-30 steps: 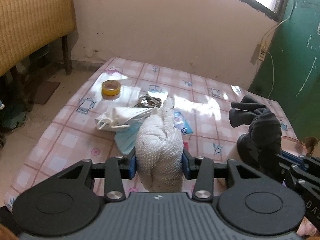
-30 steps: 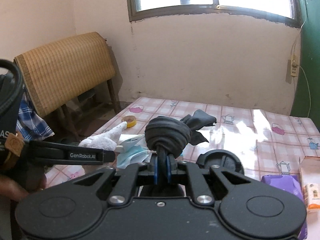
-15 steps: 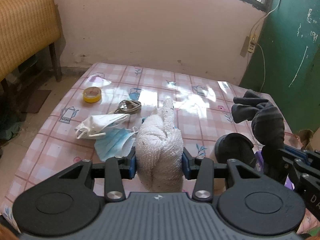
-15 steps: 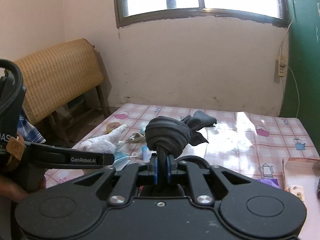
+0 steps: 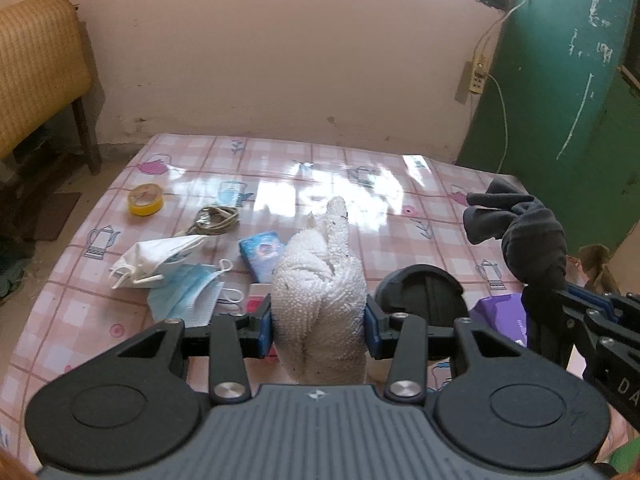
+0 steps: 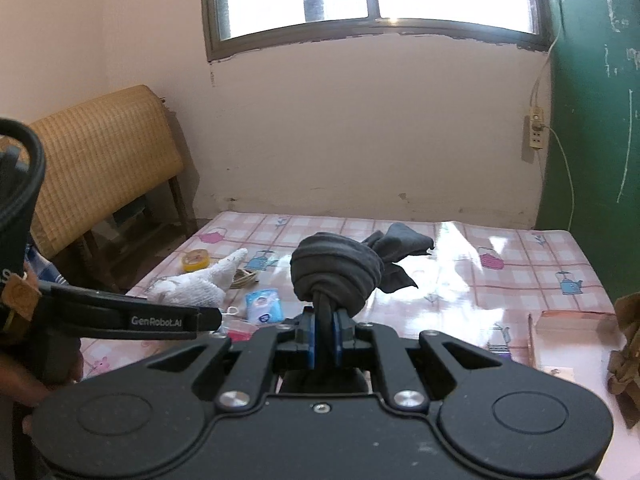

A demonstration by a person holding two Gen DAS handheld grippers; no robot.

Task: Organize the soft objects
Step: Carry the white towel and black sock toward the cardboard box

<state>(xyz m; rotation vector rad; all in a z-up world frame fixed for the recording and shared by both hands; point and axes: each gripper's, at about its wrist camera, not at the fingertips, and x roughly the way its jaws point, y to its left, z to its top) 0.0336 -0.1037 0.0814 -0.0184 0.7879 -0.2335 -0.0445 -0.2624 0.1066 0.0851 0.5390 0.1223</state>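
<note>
My left gripper (image 5: 319,322) is shut on a rolled white towel (image 5: 322,300) and holds it up above the pink checked table (image 5: 360,184). My right gripper (image 6: 325,338) is shut on a knotted dark grey cloth (image 6: 336,274), also held above the table; it shows at the right of the left wrist view (image 5: 532,240). The towel shows at the left of the right wrist view (image 6: 196,286). A white face mask (image 5: 156,254) and a blue face mask (image 5: 186,294) lie on the table's left part.
A yellow tape roll (image 5: 146,199), a coiled cord (image 5: 218,219), a blue packet (image 5: 262,254), a black round object (image 5: 422,292) and a purple pack (image 5: 500,314) lie on the table. A box (image 6: 568,336) stands at the right. A wicker chair (image 6: 104,148) is left.
Both grippers have risen and pulled back from the table with their cloths still held. More of the table and the far wall shows now.
</note>
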